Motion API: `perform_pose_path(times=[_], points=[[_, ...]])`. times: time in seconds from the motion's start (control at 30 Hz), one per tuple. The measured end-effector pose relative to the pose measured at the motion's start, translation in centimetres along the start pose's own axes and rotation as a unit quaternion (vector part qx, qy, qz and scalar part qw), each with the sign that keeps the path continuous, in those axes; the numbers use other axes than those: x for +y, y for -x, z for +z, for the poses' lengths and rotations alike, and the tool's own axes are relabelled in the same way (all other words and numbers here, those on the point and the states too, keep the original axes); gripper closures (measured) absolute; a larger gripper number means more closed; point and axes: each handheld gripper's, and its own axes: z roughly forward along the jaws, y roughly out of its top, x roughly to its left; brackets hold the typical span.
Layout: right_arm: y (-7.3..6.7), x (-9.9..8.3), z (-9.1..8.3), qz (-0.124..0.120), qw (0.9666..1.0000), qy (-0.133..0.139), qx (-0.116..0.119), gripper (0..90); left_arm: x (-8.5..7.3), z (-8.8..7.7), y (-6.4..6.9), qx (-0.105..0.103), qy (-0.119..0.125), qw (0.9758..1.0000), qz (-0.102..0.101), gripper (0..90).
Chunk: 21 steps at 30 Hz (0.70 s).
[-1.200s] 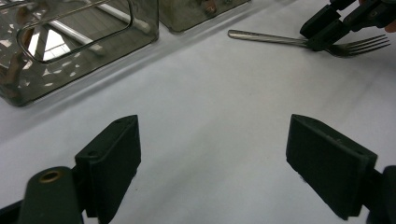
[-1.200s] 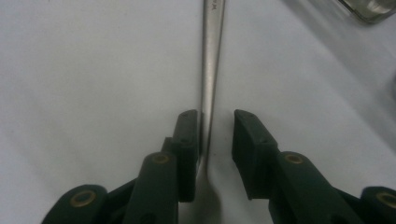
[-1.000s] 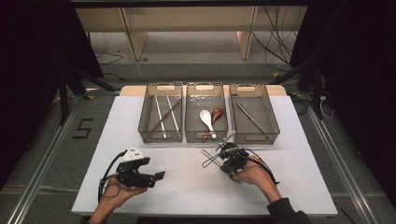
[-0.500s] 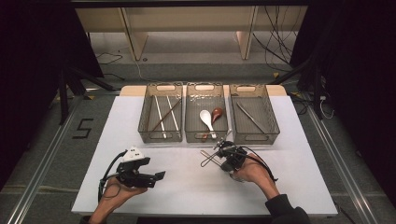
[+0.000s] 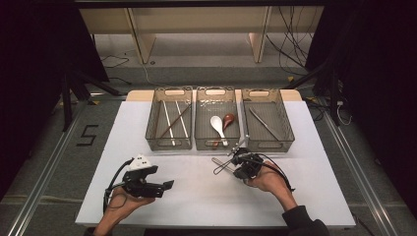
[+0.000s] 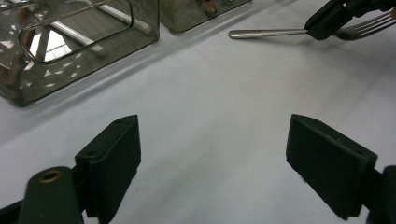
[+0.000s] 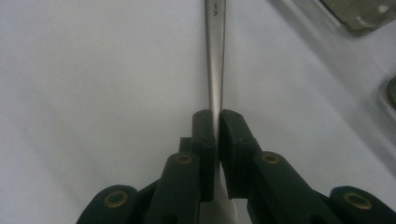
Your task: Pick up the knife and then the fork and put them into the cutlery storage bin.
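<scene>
A metal fork [image 7: 215,56] lies low over the white table [image 5: 196,201], in front of the middle tray. My right gripper [image 7: 217,126] is shut on its handle; its jaws have just been closing onto it. In the high view the right gripper [image 5: 236,164] sits right of centre, and the fork's handle [image 5: 220,166] sticks out to its left. The left gripper view shows the fork [image 6: 266,33] at the far right, pinched by the right gripper [image 6: 322,21]. My left gripper [image 6: 215,163] rests open over bare table, near the front left [image 5: 167,186].
Three clear trays stand in a row at the back. The left tray [image 5: 152,132] holds chopsticks, the middle tray [image 5: 216,146] a white spoon [image 5: 216,123] and a brown spoon [image 5: 229,118], the right tray [image 5: 290,132] a metal utensil [image 5: 263,123].
The right gripper's jaws have drawn together around the fork's handle. Both hands have stayed where they were.
</scene>
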Motion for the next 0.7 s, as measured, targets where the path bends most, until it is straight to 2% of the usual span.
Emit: perform_pose_path(times=[0.3, 0.7], points=[[0.4, -0.5, -1.2, 0.006, 0.9995, 0.029, 0.008, 85.5, 0.0, 0.0, 0.0, 0.000, -0.001, 1.0000, -0.001, 17.5], [0.7, -1.0, -2.9, 0.010, 0.9983, 0.057, -0.003, 85.5, 0.0, 0.0, -0.1, 0.000, -0.003, 1.0000, -0.002, 17.5]])
